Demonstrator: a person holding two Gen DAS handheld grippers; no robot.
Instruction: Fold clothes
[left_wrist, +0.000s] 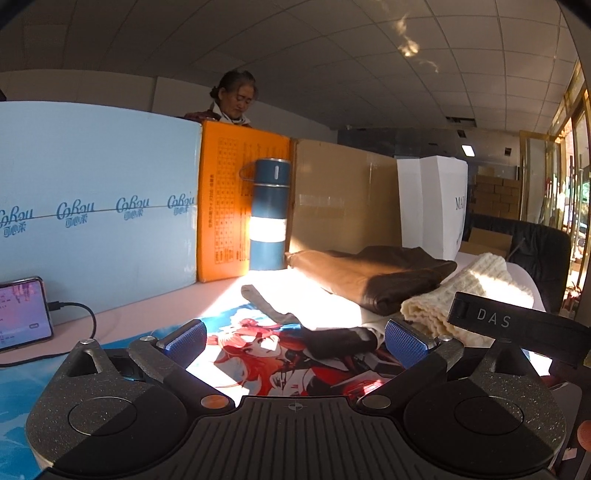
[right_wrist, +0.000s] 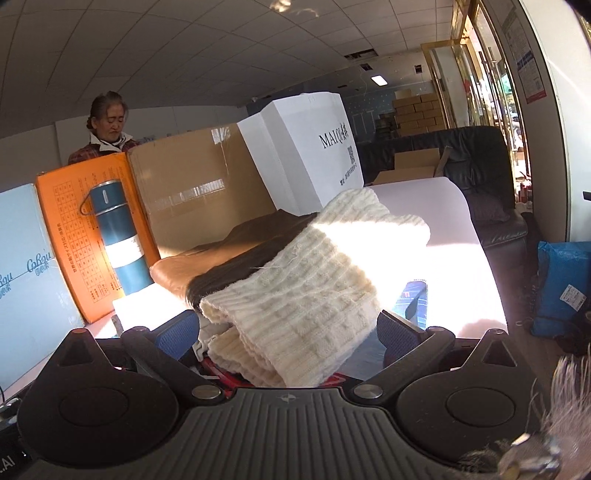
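Cream knit (right_wrist: 314, 295) between, perhaps touching, right claw (right_wrist: 288, 332)

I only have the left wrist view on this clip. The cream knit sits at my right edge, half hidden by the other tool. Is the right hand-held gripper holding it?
Observer: No. The right hand-held gripper is open, with the folded cream knit lying between its fingers, not pinched.
Operator: What's under the knit?
Observer: Its far end rests on the brown garment.
Operator: Anything beyond the table's right side?
Observer: A blue bag on the floor, beside a dark sofa.
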